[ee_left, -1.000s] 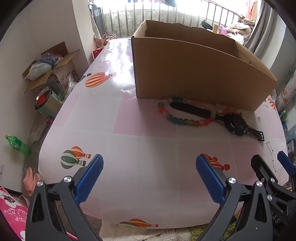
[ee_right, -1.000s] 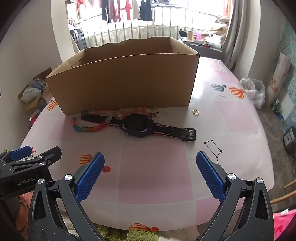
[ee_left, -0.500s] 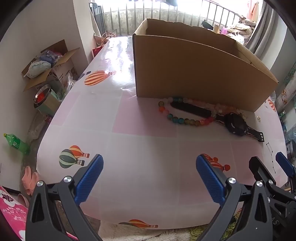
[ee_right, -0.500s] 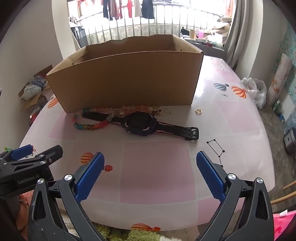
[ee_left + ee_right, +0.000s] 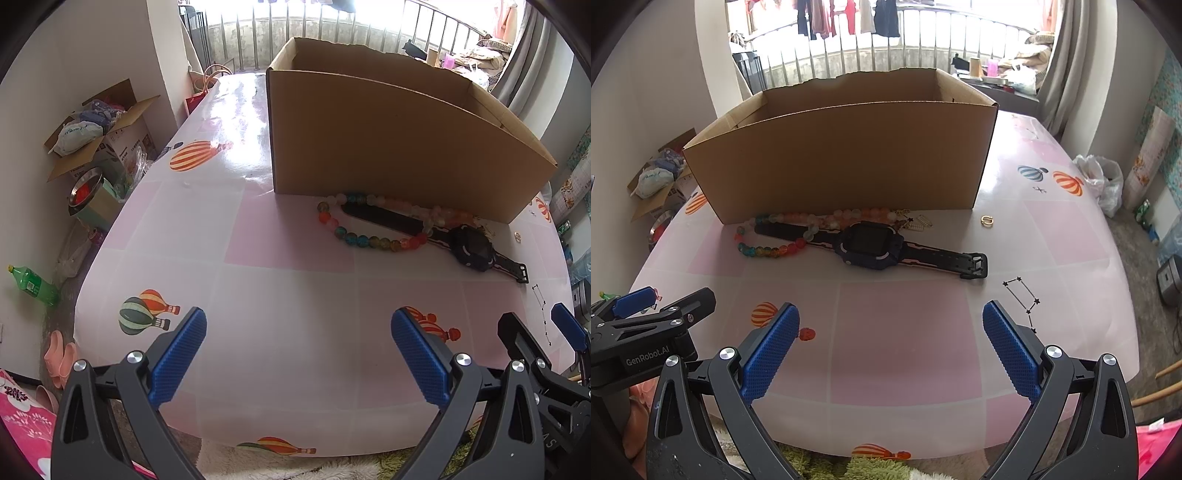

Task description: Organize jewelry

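Note:
A string of coloured beads (image 5: 369,242) (image 5: 768,250) lies on the table in front of an open cardboard box (image 5: 388,147) (image 5: 849,158). A dark wristwatch (image 5: 870,245) (image 5: 472,248) lies across the beads. A small gold ring (image 5: 986,220) and gold earrings (image 5: 921,222) lie by the box's right corner. My left gripper (image 5: 297,356) is open and empty near the table's front edge. My right gripper (image 5: 890,350) is open and empty, well short of the watch.
The table (image 5: 908,332) has a pink cloth with balloon prints. On the floor to the left stand a cluttered box (image 5: 96,133), a metal bowl (image 5: 85,188) and a green bottle (image 5: 31,284). A white bag (image 5: 1104,181) lies on the floor to the right.
Both grippers have moved slightly forward toward the jewelry, so the watch and beads look a little nearer. Both stay open; nothing on the table has moved.

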A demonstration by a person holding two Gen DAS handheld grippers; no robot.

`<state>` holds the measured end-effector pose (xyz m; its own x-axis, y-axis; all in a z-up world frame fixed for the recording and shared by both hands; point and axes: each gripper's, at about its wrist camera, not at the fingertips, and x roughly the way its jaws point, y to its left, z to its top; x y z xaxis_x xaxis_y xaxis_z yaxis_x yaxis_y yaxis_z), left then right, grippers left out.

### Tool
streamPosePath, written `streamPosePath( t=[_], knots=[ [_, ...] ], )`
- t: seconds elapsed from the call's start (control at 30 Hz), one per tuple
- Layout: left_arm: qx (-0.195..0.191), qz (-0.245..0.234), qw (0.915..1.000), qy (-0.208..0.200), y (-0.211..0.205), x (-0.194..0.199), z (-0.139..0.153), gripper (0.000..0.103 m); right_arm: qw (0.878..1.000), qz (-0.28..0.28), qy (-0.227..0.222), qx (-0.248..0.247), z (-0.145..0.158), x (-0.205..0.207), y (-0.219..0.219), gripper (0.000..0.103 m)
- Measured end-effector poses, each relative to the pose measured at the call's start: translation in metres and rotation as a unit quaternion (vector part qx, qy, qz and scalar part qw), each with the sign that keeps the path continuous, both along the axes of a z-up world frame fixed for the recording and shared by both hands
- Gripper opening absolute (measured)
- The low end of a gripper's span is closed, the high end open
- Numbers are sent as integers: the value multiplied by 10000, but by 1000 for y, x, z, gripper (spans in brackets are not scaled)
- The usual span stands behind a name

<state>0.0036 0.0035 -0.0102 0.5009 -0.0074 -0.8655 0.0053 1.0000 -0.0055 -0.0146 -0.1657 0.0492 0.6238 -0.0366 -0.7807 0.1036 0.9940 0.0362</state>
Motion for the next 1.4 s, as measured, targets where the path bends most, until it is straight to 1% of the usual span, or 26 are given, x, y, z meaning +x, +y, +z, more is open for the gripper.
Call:
streamPosePath(
  t=[0.53, 1.4],
  knots=[
    [47, 12, 10000, -25, -1, 0, 5, 99, 10000, 17, -17, -6, 1, -4, -3, 95],
    [52, 17, 10000, -22, -1, 0, 5, 99, 10000, 26, 12, 1, 3, -4, -3, 95]
  ],
)
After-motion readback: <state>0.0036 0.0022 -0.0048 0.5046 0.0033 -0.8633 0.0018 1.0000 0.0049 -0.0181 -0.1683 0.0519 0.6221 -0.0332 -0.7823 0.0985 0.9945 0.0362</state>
